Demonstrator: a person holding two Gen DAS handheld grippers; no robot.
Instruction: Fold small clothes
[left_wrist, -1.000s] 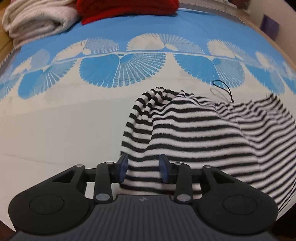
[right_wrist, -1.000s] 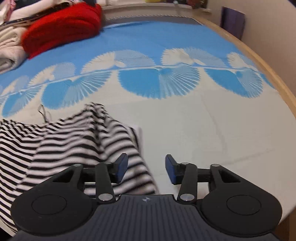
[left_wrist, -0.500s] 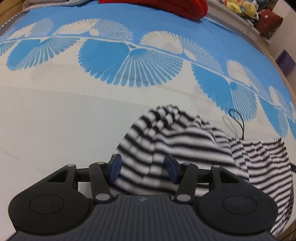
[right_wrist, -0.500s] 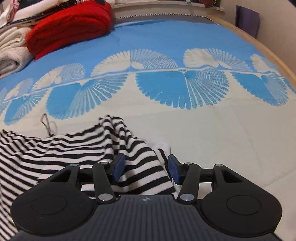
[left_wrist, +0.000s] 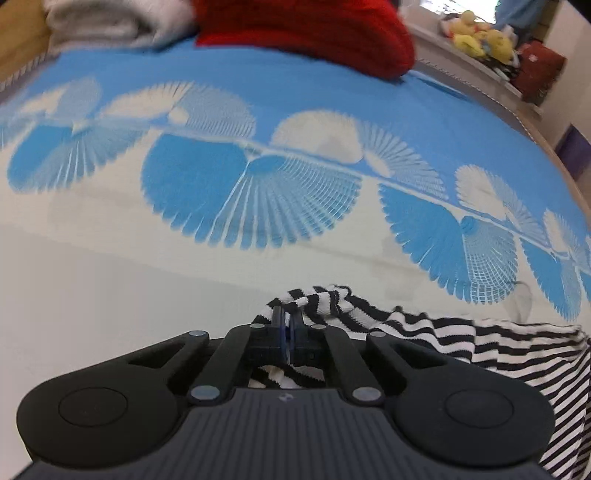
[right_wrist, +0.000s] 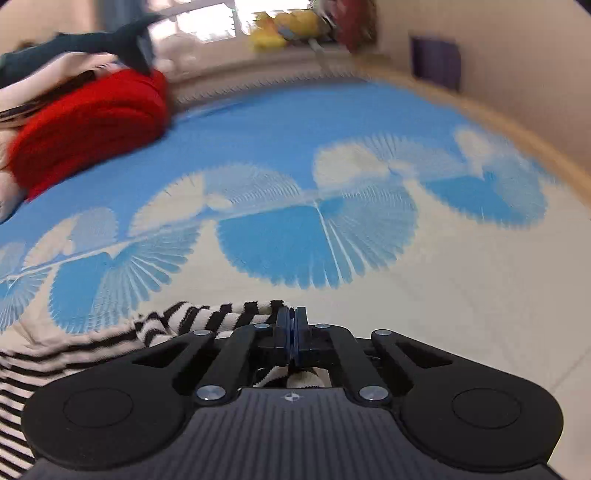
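Note:
A black-and-white striped garment (left_wrist: 424, 332) lies on the blue and cream bed cover (left_wrist: 258, 177). My left gripper (left_wrist: 287, 321) is shut on the garment's left edge, and the cloth trails off to the right. In the right wrist view my right gripper (right_wrist: 291, 321) is shut on the garment's right edge, and the striped garment (right_wrist: 110, 339) trails off to the left. Striped cloth shows bunched under both pairs of fingers.
A red knitted pile (left_wrist: 303, 33) and a folded grey-white blanket (left_wrist: 110, 22) lie at the back of the bed. The red pile also shows in the right wrist view (right_wrist: 88, 125). Yellow soft toys (left_wrist: 480, 37) sit on a ledge behind. The bed's wooden edge (right_wrist: 517, 133) runs along the right.
Both grippers were open over the garment's edges and have closed on the cloth. Both views have tilted up and now show more of the bed's far side.

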